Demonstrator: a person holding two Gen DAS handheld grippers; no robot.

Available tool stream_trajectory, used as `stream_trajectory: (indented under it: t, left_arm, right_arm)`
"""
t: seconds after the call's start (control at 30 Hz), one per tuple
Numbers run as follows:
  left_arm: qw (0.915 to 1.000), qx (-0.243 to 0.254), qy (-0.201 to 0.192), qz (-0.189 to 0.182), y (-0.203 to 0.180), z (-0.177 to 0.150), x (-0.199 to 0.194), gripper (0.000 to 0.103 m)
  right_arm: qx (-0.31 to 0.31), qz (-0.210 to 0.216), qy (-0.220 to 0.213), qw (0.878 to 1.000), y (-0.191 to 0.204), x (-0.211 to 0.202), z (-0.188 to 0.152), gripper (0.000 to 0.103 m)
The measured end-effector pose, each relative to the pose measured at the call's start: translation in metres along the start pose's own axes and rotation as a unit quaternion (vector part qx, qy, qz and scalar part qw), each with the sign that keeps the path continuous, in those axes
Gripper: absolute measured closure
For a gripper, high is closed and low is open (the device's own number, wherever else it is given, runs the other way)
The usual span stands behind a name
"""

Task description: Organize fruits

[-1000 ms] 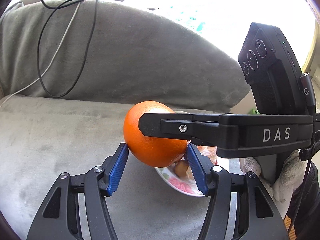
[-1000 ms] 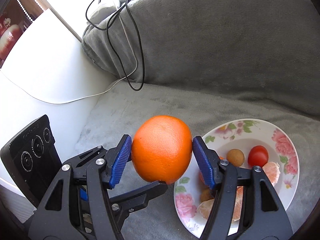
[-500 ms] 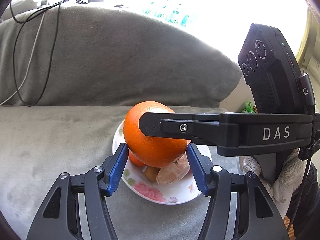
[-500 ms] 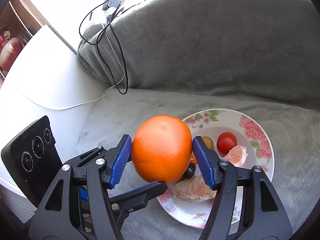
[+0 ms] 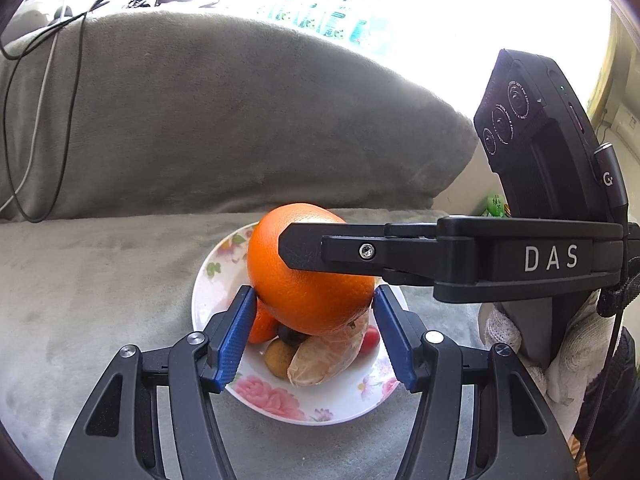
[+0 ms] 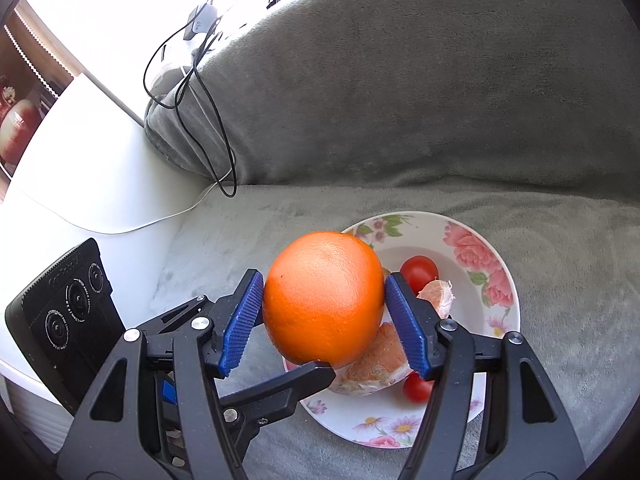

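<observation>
1. the orange [image 6: 324,300], clamped in the right gripper [image 6: 324,316] jaws, has moved from beside the plate [image 6: 500,256] to over it.
2. left gripper [image 5: 314,332] jaws also flank it; grip unclear.
3. plate sits mid-sofa; lowering looks next.
</observation>
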State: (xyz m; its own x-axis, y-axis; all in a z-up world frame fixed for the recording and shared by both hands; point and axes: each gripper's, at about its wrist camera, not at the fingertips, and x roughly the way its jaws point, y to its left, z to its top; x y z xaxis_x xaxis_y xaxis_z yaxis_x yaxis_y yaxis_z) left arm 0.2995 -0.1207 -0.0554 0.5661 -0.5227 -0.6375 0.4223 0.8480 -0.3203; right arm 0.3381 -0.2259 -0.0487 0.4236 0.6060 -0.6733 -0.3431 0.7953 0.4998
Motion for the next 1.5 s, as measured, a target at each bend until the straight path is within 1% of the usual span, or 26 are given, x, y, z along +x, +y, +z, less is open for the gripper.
stream_trajectory:
  t: [0.4, 0.47, 0.57, 0.73, 0.83, 1.1, 1.33, 1.5]
  left_arm:
    - [1.0, -0.004, 0.006, -0.004, -0.004, -0.001, 0.008, 0.044]
    - [1.0, 0.003, 0.006, -0.004, -0.007, -0.002, 0.007, 0.045]
    - [0.9999, 0.012, 0.009, 0.0, -0.009, -0.003, 0.01, 0.045]
    - [0.9999, 0.005, 0.011, -0.002, -0.006, -0.004, 0.011, 0.045]
    - [0.9999, 0.007, 0.009, -0.002, -0.005, -0.005, 0.007, 0.045]
    - [1.0, 0.007, 0.001, 0.002, -0.002, -0.008, -0.003, 0.045]
    - [0.9999, 0.006, -0.005, 0.009, 0.004, -0.012, -0.011, 0.045]
    - [0.9998, 0.007, -0.011, 0.015, 0.006, -0.016, -0.02, 0.045]
  right_arm:
    - [0.014, -0.005, 0.003, 1.0, -0.004, 0.004, -0.001, 0.036]
    - [0.015, -0.01, 0.001, 1.0, -0.005, 0.004, 0.0, 0.036]
    - [0.022, -0.005, 0.0, 1.0, -0.009, 0.005, 0.0, 0.036]
    - [0.026, -0.007, -0.003, 1.0, -0.01, 0.006, 0.0, 0.036]
    - [0.019, -0.02, -0.013, 1.0, -0.01, 0.003, 0.002, 0.036]
    - [0.023, -0.021, -0.027, 0.999, -0.013, -0.005, 0.006, 0.036]
    - [0.031, -0.023, -0.032, 0.999, -0.02, -0.009, 0.0, 0.036]
    - [0.026, -0.031, -0.043, 0.998, -0.02, -0.016, -0.006, 0.036]
